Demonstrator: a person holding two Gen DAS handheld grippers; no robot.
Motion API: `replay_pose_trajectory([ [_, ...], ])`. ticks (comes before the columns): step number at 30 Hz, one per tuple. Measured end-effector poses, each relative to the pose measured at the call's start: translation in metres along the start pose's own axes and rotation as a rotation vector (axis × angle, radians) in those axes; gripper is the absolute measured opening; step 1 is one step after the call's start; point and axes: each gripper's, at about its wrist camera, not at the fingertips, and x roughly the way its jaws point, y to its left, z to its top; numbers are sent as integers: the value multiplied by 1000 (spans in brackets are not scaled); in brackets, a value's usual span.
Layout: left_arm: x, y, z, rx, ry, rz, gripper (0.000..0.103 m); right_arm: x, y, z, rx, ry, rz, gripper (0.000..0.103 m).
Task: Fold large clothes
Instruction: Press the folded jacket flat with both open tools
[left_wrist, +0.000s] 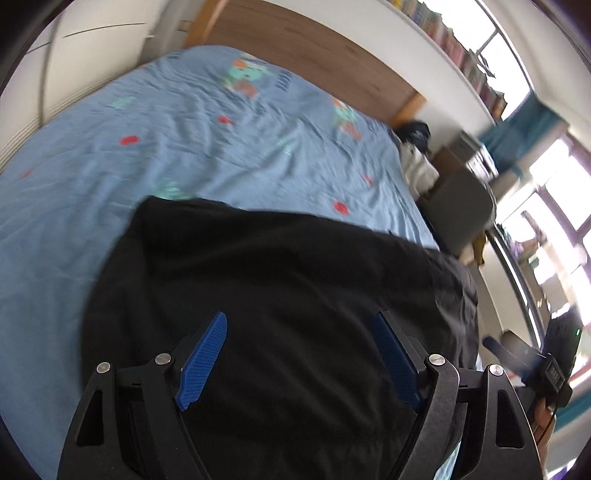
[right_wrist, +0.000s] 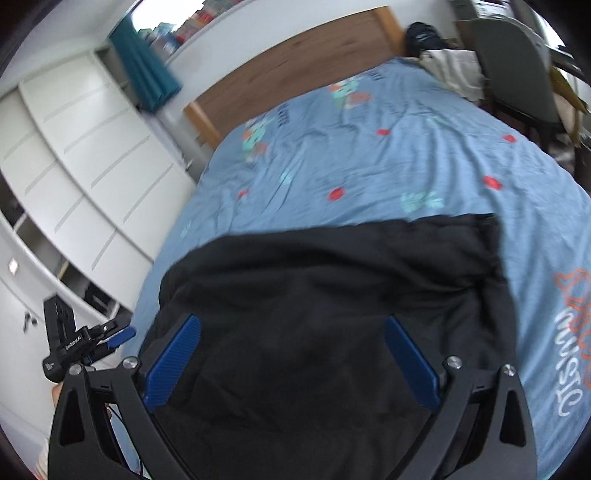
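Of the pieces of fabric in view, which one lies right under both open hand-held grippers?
The black garment, spread on the near end of the bed. The blue printed bedsheet lies beneath it, and the white cloth pile sits by the headboard.

Ahead of my tongs I see a blue patterned bedsheet (left_wrist: 184, 147), with a wooden headboard (right_wrist: 295, 62) at its far end. White drawers (right_wrist: 74, 147) stand off to the left; a grey chair (left_wrist: 461, 206) sits right.

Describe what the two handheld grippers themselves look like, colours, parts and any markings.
Each gripper, left and right, has a black frame of angled linkage arms joined by round silver pins. The fingers carry ribbed blue pads. In the right wrist view, the left gripper's black body bears small white lettering, too blurred to read with certainty.
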Motion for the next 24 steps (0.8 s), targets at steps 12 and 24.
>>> replay_pose_trajectory([
  [12, 141, -18, 44, 47, 97, 166, 90, 142, 15, 18, -169, 86, -177, 102],
  [24, 180, -1, 59, 74, 155, 257, 98, 181, -60, 47, -102, 114, -272, 102],
])
